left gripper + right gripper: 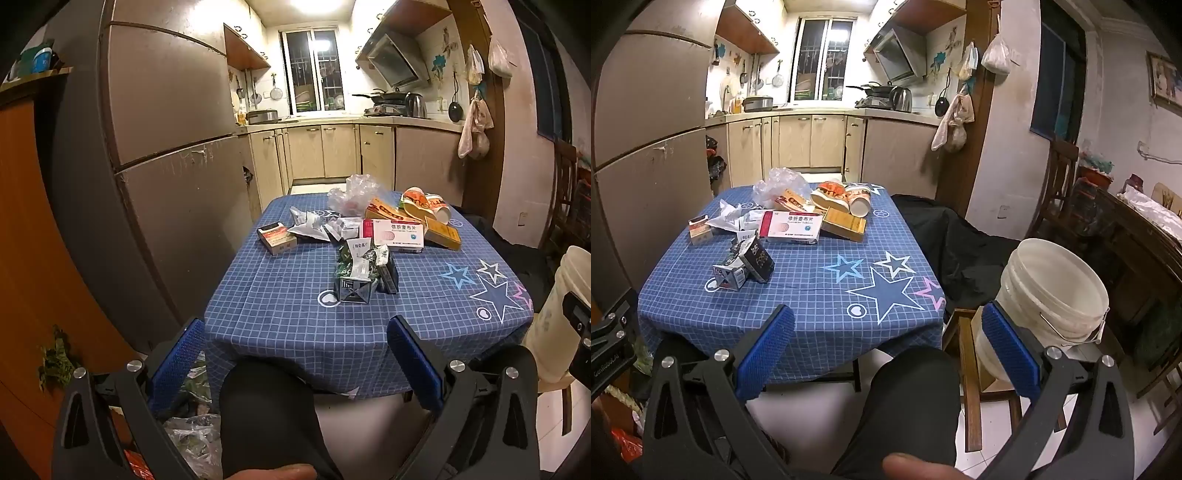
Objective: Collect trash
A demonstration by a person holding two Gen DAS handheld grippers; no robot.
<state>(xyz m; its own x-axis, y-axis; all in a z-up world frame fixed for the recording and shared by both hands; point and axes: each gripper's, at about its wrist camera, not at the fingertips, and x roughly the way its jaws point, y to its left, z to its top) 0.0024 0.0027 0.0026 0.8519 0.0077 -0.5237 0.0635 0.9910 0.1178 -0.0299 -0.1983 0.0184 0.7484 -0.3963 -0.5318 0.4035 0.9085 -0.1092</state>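
A cluttered kitchen table (798, 306) under a blue check cloth, w/ both tools held back at the lower edge of each frame, nothing yet picked up. The left gripper (295, 358) has its jaws spread as wide as they go, empty, blue pads framing the table's near edge and a dark-clad knee below. The right gripper (886, 347) is likewise fully open and empty, its right pad lying in front of the white bucket (1052, 295), which stands on a wooden stool at center-right of the right-wrist frame, beside the table, not on it. The trash sits mid-frame and upward: a crushed black-and-white carton (729, 277) nearest, a white medicine box (792, 227) behind it, a yellow box (846, 223), paper cups (858, 205) lying on their sides, crumpled paper (724, 219) and a clear plastic bag (779, 186) at the far end. Risks, judged from here: items overlap, so a grab at the medicine box may drag neighbours or bunch the cloth; light paper and the bag could slip from flat pads; cups may roll off the far edge if nudged; the bucket, perched on the stool, could tip if a gripper knocks its rim during a drop.
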